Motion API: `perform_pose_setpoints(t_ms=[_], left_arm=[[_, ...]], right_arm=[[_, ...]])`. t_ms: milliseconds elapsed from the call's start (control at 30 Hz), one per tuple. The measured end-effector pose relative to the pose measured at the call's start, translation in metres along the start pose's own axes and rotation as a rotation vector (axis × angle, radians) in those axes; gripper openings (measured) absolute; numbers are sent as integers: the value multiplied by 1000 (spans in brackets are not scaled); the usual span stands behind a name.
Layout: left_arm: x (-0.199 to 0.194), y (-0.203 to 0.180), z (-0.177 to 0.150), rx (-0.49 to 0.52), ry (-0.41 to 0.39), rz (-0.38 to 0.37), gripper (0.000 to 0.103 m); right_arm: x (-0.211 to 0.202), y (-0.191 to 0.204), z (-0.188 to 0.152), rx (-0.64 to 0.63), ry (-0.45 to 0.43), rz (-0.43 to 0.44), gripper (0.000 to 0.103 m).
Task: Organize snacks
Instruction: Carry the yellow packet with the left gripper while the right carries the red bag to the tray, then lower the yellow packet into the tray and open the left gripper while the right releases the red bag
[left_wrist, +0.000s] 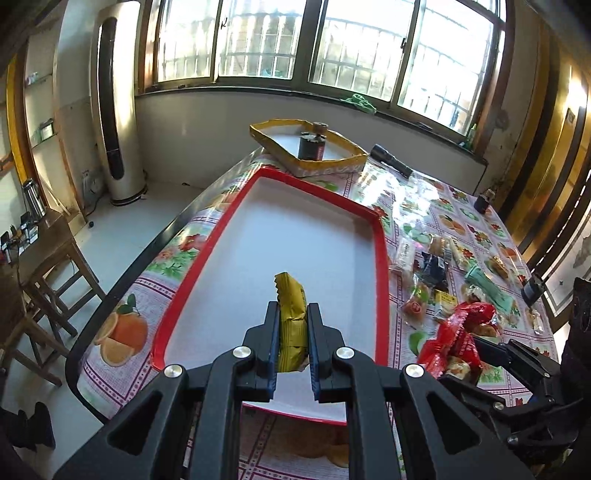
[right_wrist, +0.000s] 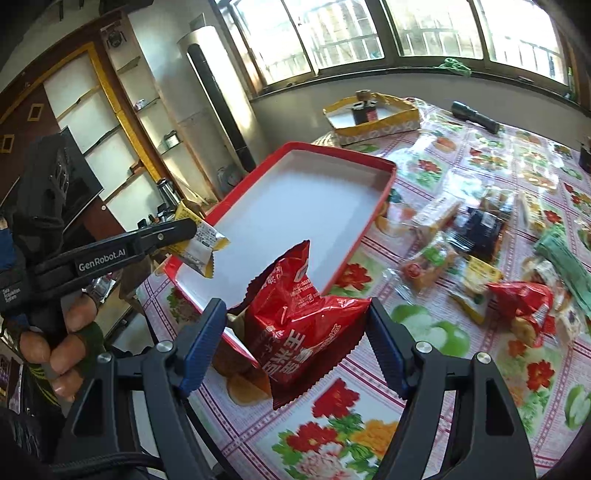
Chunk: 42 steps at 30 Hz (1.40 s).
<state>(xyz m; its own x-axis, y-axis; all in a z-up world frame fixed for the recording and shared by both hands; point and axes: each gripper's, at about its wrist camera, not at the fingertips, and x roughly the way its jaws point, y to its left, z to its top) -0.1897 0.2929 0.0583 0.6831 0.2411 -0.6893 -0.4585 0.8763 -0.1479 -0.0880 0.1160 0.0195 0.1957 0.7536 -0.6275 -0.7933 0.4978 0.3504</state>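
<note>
While the left gripper (left_wrist: 292, 334) pinches a yellow snack (left_wrist: 290, 317) above the red tray (left_wrist: 380, 258), the right gripper (right_wrist: 295, 345) clamps a crinkled red packet (right_wrist: 303, 325) over the tray's near edge.

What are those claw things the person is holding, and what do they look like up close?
Each is a black plastic hand-held gripper: the left gripper and right gripper have angular black arms joined by silver screws, with ribbed blue pads lining the fingers. One side reads "GenRobot.AI" in white. The person's hand wears a dark fingerless glove.
</note>
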Motion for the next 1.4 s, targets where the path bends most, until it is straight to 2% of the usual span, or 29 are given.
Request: perform_pose_setpoints(t_ms=[167,333,567,767,967,1167,1300,1400], left_arm=[[5,6,3,-7,2,11,12],[16,12,6,-26,15,2,12],[43,30,4,-72,85,-8,12],[59,39,-3,-95,119,29,14],[63,46,-5,-112,128,106,38],[49,51,-3,-142,96,122,44],[35,51,2,-159,56,127,57],[25,45,5,-167,33,124,59]], right_arm=[[16,6,8,-10,-8,23,76],[43,15,15,-41,23,25,76],[83,24,15,-84,97,10,76],[100,24,15,-108,119,8,77],[106,24,21,-117,129,10,81],[103,22,22,-112,124,0,87],[90,18,24,-92,88,22,87],[78,18,26,-87,64,24,87]])
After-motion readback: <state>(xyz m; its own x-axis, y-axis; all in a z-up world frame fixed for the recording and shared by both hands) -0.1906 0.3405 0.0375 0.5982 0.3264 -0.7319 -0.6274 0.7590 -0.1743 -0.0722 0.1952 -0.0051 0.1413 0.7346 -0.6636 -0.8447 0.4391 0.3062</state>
